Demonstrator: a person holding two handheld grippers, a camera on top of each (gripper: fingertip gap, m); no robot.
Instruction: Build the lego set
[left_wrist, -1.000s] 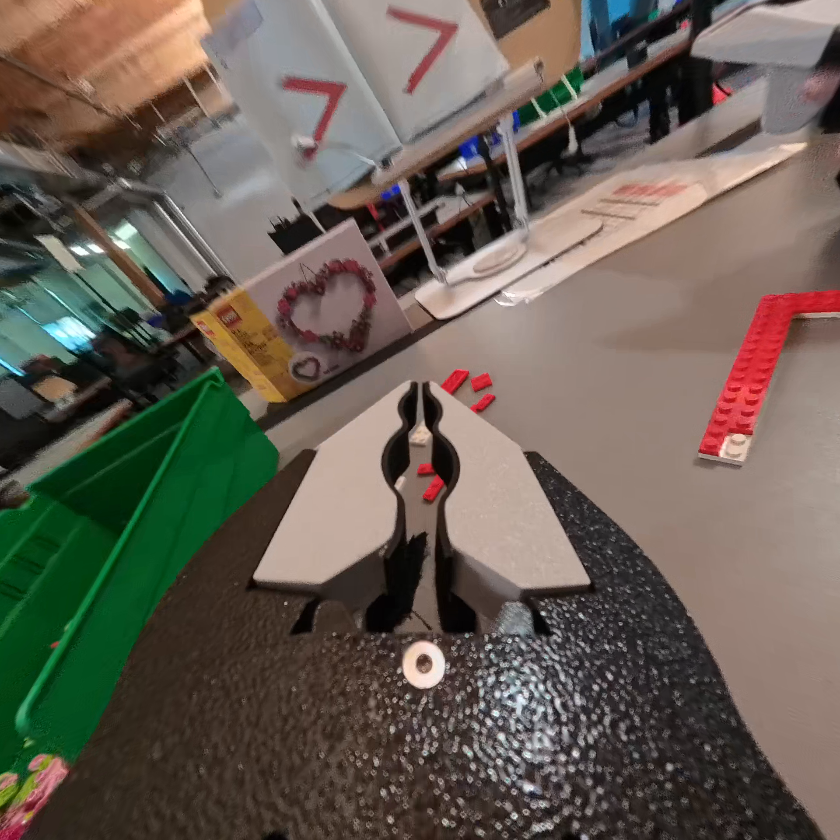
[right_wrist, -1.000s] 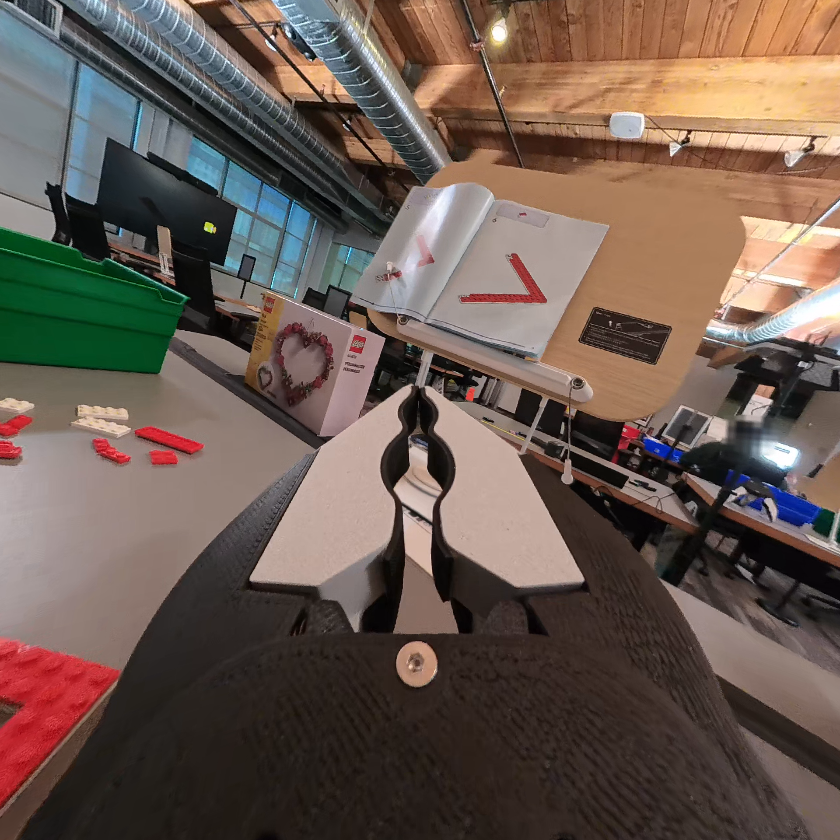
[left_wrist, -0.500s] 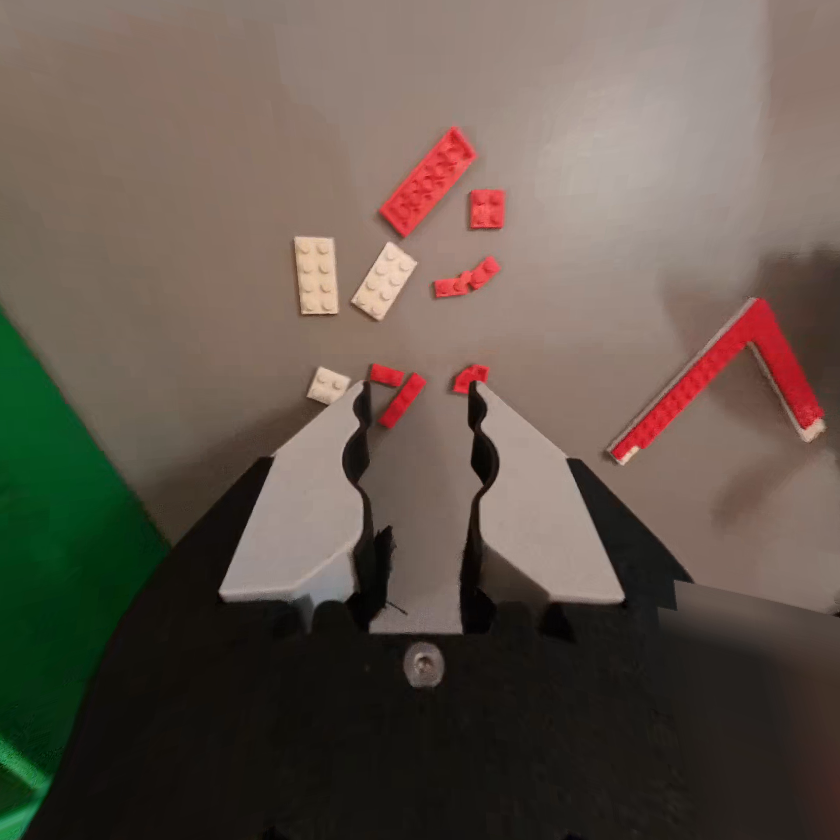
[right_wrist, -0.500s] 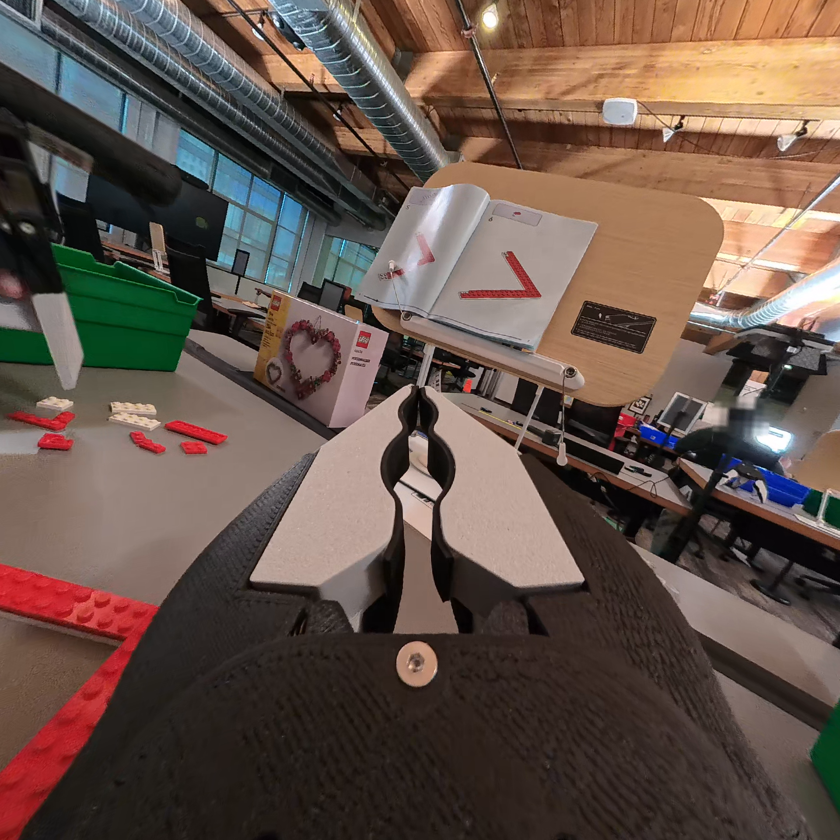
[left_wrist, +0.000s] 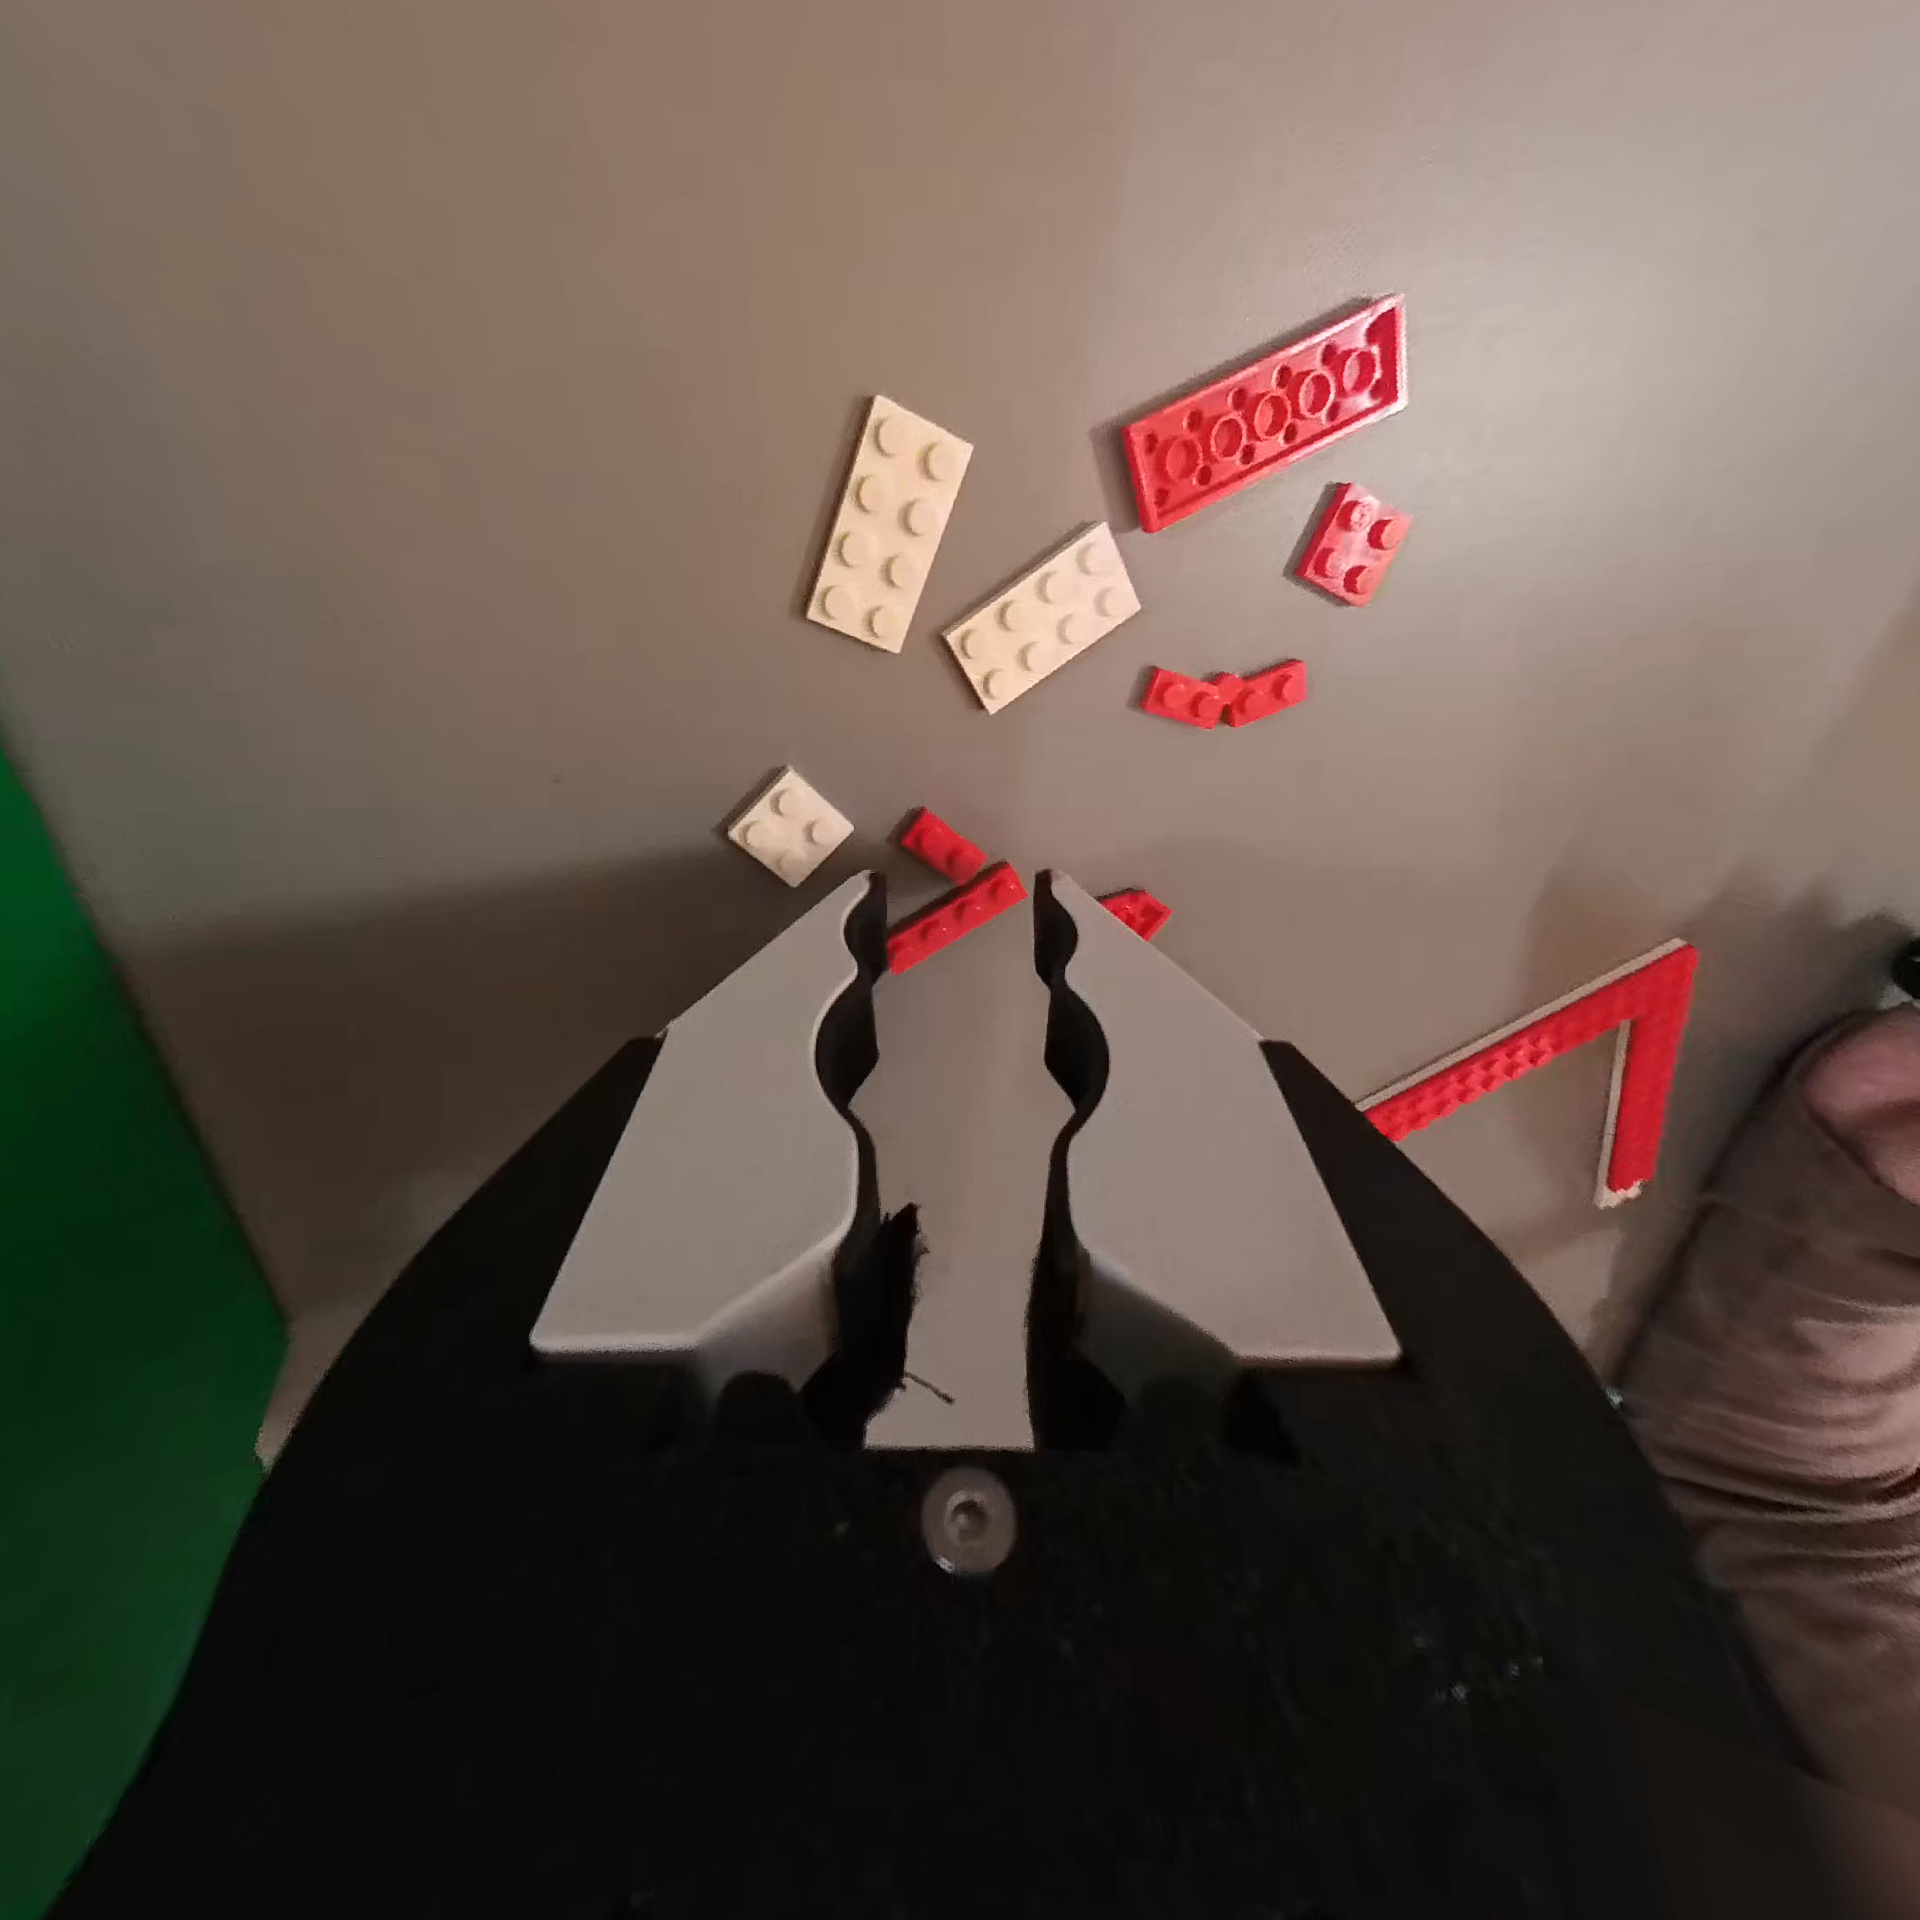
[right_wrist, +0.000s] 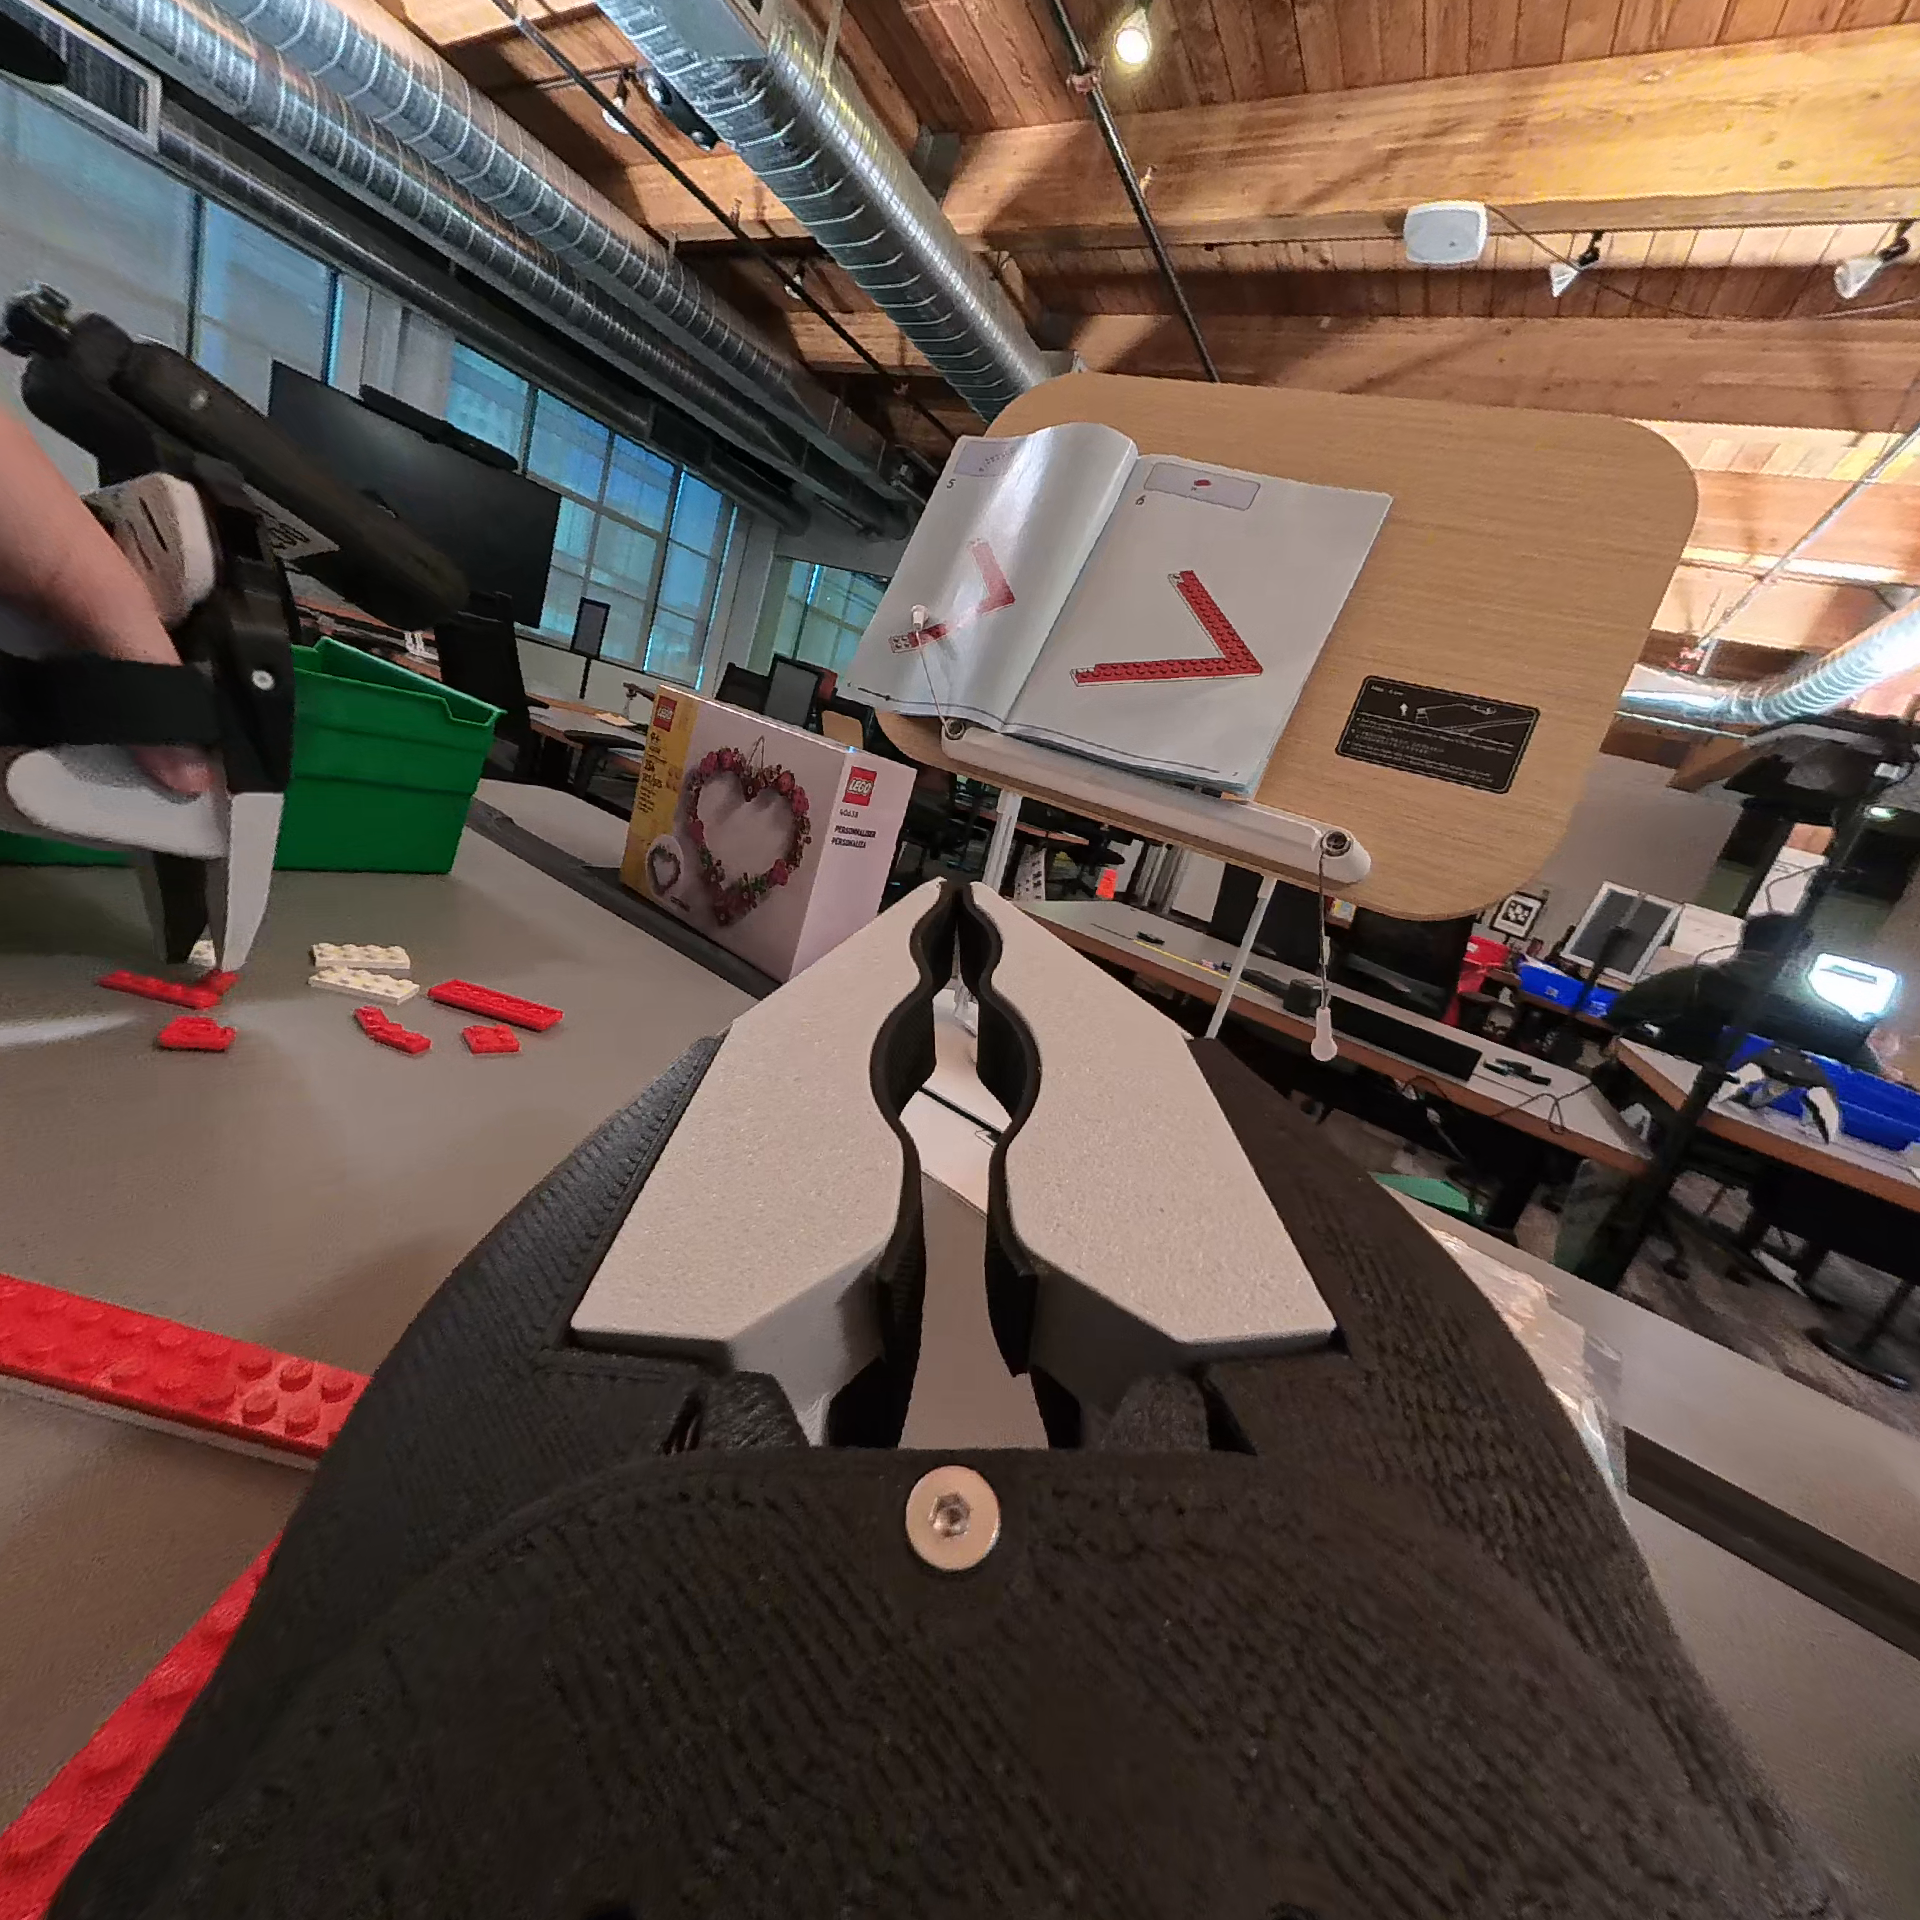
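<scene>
left tool (left_wrist: 954, 902) gapes over narrow red plate (left_wrist: 956, 914); right tool (right_wrist: 958, 902) closed.

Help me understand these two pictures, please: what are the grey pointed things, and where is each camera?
They are hand-held two-finger grippers, each carrying a camera that looks along its fingers. The left gripper, open and empty, points down at a grey table above loose red and white plates, nearest a narrow red plate. A red V-shaped assembly lies to its right, a green bin to its left. The right gripper, shut and empty, points across the room at an instruction booklet on a wooden stand and the set's box. A person's hand holds the left gripper there.
</scene>
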